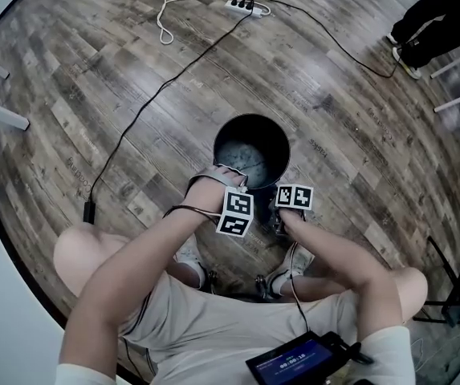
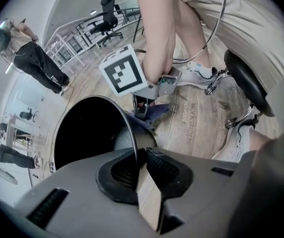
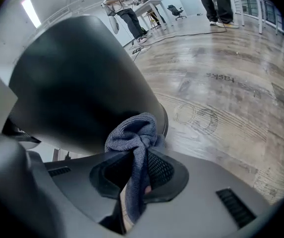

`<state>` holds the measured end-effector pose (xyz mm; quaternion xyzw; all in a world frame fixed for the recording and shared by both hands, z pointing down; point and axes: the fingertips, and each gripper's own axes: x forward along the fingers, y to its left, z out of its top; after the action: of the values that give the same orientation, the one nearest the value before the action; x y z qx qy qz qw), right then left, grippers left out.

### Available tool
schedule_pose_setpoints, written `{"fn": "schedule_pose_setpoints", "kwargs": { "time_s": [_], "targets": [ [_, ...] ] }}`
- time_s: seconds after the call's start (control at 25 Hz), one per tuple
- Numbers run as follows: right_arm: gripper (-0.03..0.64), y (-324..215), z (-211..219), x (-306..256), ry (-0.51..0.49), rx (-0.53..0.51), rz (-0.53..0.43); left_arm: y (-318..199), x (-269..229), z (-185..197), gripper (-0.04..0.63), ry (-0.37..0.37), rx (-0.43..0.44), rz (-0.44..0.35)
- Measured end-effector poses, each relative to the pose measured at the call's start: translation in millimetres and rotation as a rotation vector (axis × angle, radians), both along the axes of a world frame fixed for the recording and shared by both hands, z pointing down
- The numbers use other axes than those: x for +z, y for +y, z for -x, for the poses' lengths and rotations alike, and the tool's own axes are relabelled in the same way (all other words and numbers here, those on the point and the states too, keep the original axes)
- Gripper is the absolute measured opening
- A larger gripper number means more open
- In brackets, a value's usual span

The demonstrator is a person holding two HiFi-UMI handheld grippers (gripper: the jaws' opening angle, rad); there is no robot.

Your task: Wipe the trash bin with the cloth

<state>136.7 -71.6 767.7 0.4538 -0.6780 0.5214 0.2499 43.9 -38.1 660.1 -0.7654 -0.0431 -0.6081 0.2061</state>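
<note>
A black round trash bin [image 1: 251, 147] stands upright on the wooden floor just ahead of my feet. My left gripper [image 1: 231, 171] is shut on the bin's near rim [image 2: 131, 148], which passes between its pads. The bin's dark inside [image 2: 85, 135] opens to the left in the left gripper view. My right gripper [image 1: 279, 213] is shut on a bunched blue-grey cloth [image 3: 134, 138] and hangs low at the bin's near right side. The cloth sits against the bin's outer wall [image 3: 82, 78], near its base. The left gripper view also shows the right gripper [image 2: 142, 112] and the cloth [image 2: 157, 111].
A white power strip [image 1: 246, 6] with cables lies on the floor beyond the bin. A black cable [image 1: 157, 95] runs toward the left. A person's legs [image 1: 438, 14] stand at the top right. My shoes [image 1: 191, 255] and a stool's base [image 2: 248, 86] are close behind the bin.
</note>
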Motion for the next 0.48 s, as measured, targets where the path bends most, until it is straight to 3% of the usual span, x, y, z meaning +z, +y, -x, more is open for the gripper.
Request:
{"fn": "schedule_pose_setpoints", "kwargs": {
  "time_s": [0.2,0.4,0.48],
  "targets": [
    [0.063,-1.3,-3.9,47.7,0.046,-0.005,-0.009,1.2,-0.5,-5.3,0.057,0.010,-0.018,0.008],
    [0.063,-3.6,-7.9,83.3,-0.005,0.118,0.046,-0.8,-0.3,-9.2,0.057,0.024,-0.036,0.002],
    [0.063,-5.0,-7.4,82.1,-0.001,0.113,0.044,-2.6,-0.1,-8.5,0.058,0.023,-0.044,-0.003]
  ]
}}
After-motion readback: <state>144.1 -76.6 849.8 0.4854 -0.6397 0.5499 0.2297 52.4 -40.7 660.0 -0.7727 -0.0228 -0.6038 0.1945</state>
